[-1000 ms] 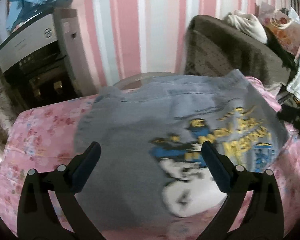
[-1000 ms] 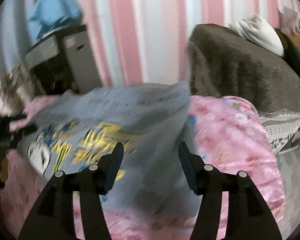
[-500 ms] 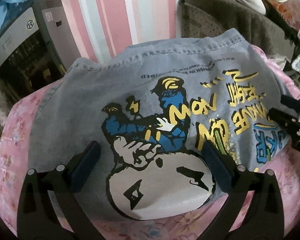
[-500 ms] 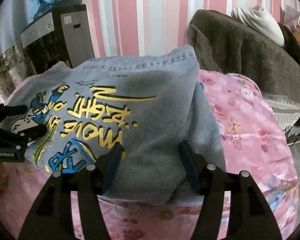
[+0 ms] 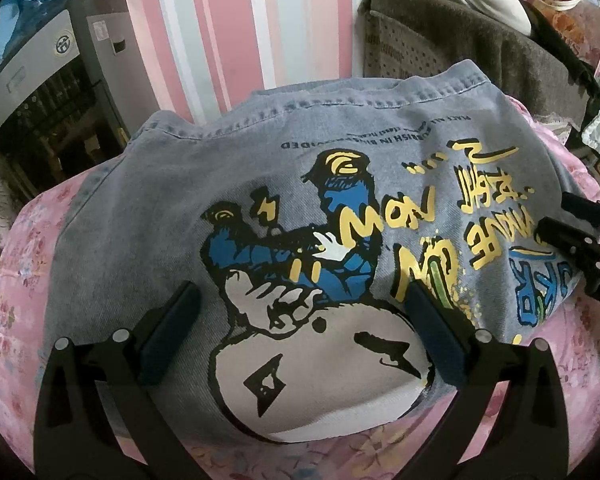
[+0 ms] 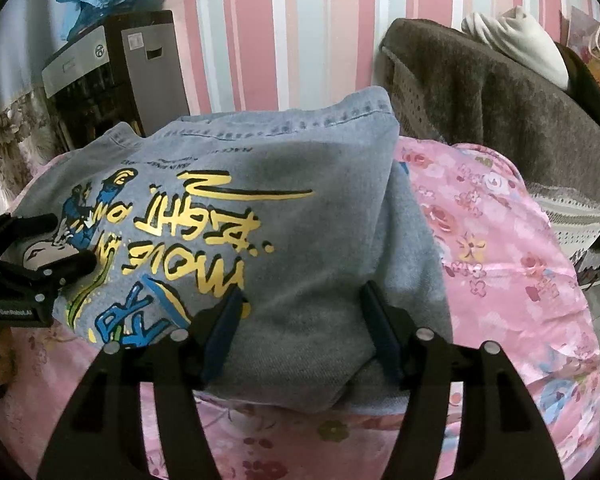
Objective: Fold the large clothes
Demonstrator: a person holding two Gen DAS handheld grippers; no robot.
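Observation:
A folded grey denim garment (image 5: 236,184) with a blue, yellow and white cartoon print lies flat on a pink flowered cover (image 5: 20,288). It also shows in the right wrist view (image 6: 308,216). My left gripper (image 5: 300,300) is open and empty, its fingers just over the garment's near edge. My right gripper (image 6: 300,304) is open and empty over the garment's near right corner. Each gripper shows at the edge of the other's view, the right one in the left wrist view (image 5: 580,232) and the left one in the right wrist view (image 6: 40,244).
A grey cabinet (image 5: 56,92) stands at the back left against a pink striped wall (image 5: 260,20). A brown covered seat (image 6: 492,96) with a white bundle (image 6: 516,44) stands at the back right. The pink cover (image 6: 500,248) extends to the right of the garment.
The garment has settled flat with the print facing up. Both grippers have come closer over its near edge and stay open.

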